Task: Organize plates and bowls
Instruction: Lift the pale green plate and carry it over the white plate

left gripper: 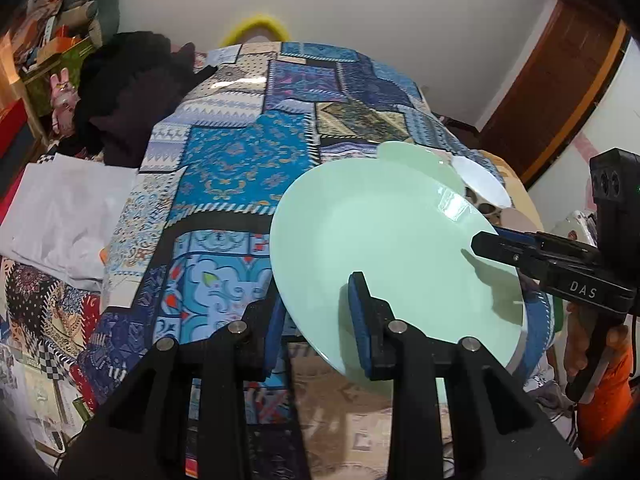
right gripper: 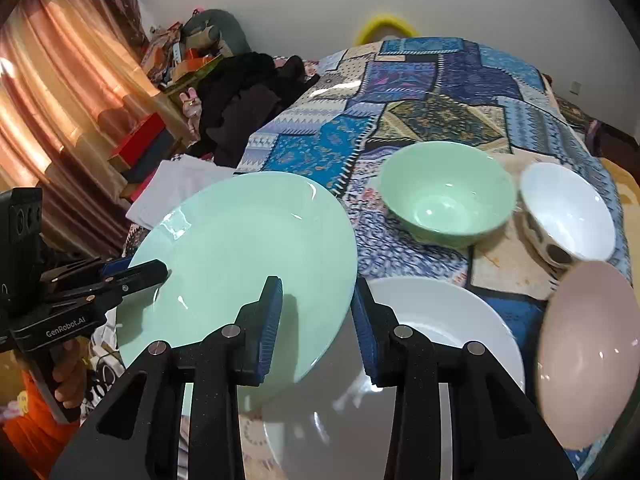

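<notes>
A mint green plate is tilted above the table, and it also shows in the right wrist view. My left gripper has its jaws around the plate's near rim. My right gripper has its jaws around the plate's opposite rim and shows from the side in the left wrist view. Under it lies a white plate. A green bowl, a white bowl and a pink bowl stand to the right.
The table wears a blue patchwork cloth. White paper and dark clothes lie off its left side. A cluttered shelf and curtains stand beyond.
</notes>
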### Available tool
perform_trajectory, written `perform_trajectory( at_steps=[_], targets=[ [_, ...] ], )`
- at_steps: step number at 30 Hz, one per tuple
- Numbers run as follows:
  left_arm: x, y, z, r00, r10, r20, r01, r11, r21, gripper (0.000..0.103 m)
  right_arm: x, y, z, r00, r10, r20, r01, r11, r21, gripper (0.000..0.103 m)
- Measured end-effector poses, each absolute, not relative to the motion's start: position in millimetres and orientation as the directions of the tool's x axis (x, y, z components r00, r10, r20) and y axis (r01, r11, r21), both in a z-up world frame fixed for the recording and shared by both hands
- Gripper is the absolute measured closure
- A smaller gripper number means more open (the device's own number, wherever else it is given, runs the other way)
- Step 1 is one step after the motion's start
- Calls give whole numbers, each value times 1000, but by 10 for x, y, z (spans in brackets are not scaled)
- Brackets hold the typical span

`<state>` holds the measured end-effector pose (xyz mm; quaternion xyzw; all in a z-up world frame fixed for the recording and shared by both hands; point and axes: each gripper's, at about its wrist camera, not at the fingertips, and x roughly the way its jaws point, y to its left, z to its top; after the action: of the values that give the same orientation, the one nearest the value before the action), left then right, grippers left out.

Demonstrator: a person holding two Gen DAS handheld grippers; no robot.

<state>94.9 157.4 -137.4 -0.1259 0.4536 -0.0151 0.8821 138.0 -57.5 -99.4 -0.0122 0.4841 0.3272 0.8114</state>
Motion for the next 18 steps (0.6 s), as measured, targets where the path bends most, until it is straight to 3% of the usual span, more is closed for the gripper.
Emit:
perform_trajectory(
  at_steps=[18],
  targets=[
    [956, 785, -1348, 551, -189, -813, 14, 976, -217, 73, 1145, -1357, -975, 380, 502, -777, -458, 832, 314, 70]
  ],
)
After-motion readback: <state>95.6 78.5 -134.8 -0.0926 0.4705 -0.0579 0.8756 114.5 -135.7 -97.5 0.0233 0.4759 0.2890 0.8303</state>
